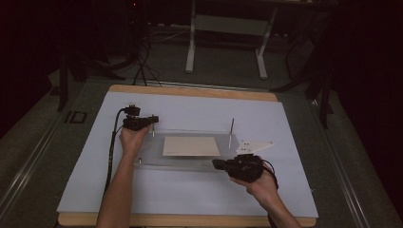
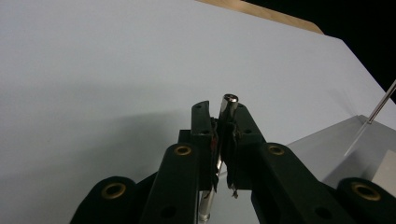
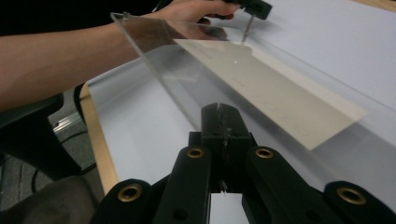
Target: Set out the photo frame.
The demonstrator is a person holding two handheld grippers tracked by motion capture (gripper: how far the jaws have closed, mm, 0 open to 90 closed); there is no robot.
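A clear acrylic plate (image 1: 190,161) lies on the pale sheet with a cream paper (image 1: 191,146) on it. Thin metal posts stand at its far corners. My left gripper (image 1: 151,119) is at the far-left corner, shut on the top of the left post (image 2: 229,100). The right post (image 1: 231,133) stands free and also appears as a right post (image 2: 382,104). My right gripper (image 1: 216,164) is at the plate's near-right end, with its jaws shut at the plate's near edge (image 3: 163,74). A thin sliver of metal shows between them; I cannot tell what it is.
A short pin (image 1: 140,160) sticks up at the plate's near-left corner. The pale sheet (image 1: 190,194) covers a wooden table (image 1: 190,220). A white-legged bench (image 1: 228,28) and cables lie on the floor beyond. The person's left forearm (image 3: 70,56) reaches along the plate.
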